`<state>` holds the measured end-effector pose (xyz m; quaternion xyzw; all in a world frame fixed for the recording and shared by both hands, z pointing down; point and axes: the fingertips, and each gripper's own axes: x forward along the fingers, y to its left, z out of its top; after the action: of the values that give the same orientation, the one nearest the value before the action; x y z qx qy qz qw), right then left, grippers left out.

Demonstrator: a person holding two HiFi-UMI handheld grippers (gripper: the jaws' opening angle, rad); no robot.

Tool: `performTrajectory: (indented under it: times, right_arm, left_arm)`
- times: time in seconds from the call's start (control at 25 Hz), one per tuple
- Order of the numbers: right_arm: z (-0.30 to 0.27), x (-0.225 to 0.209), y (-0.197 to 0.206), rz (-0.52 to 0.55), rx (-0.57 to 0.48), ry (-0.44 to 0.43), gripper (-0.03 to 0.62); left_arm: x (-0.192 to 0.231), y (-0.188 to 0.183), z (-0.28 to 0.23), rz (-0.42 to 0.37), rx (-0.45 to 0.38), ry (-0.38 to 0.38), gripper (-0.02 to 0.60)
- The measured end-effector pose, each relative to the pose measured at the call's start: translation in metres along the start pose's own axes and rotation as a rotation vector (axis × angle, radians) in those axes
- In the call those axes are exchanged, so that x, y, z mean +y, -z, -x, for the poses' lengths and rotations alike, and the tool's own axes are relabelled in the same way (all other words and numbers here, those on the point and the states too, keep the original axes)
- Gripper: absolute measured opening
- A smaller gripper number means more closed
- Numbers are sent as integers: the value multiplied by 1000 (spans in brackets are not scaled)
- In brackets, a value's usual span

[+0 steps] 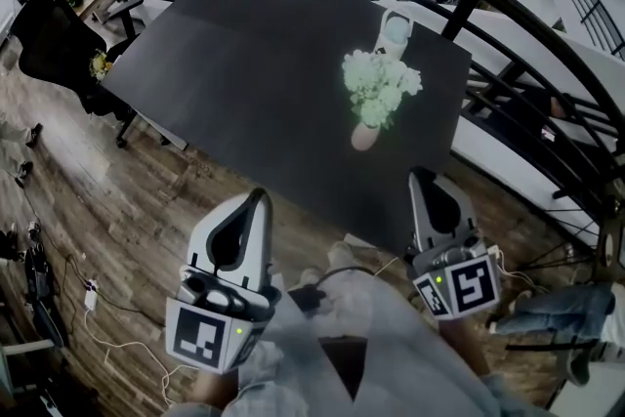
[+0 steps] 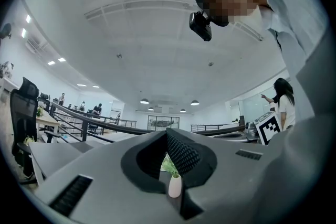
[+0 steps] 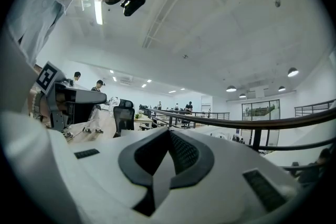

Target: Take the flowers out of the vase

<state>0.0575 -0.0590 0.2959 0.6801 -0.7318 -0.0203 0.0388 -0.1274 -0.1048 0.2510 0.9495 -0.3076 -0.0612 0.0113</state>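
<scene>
White flowers [image 1: 381, 83], likely light and crushable, are standing in the vase [image 1: 366, 134] on the bench [image 1: 244, 63]; stems just above the vase are offering the hold. Empty, pressed together, the left tongs [image 1: 258, 198] and right tongs [image 1: 422, 177] are hanging well short of the vase.

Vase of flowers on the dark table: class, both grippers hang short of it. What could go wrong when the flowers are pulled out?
1. The vase is slim under a wide bunch of flowers, and nothing steadies it; a pull may lift or tip it.
2. The left gripper and right gripper are both shut; reaching in so would likely shove the flowers.
3. A white object stands just behind the vase and could be knocked.
</scene>
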Motion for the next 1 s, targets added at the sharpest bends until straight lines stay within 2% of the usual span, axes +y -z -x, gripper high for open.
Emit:
performTrajectory:
  times: [0.2,0.4,0.6,0.76,0.88,0.96,1.0]
  right_arm:
    - [-9,-11,5,-18,9,-9,3]
    - [-23,-20,5,-17,21,-37,3]
    - [-38,-32,12,-33,39,-57,3]
    - [-49,-41,24,-35,72,-64,4]
    - [-57,-44,33,-16,96,-83,4]
    - [-62,-45,38,-6,109,-100,44]
    - [-65,-46,41,-2,116,-107,44]
  left_arm:
    - [-1,2,-17,10,11,8,-3]
    - [7,-8,-35,14,-37,-32,-3]
    - [9,-9,-46,8,-42,-51,-3]
    - [12,-3,-52,8,-7,-74,-3]
    - [13,-7,-57,1,-26,-88,-3]
    - [14,-7,-62,2,-29,-95,-3]
    - [14,-6,-63,2,-24,-99,-3]
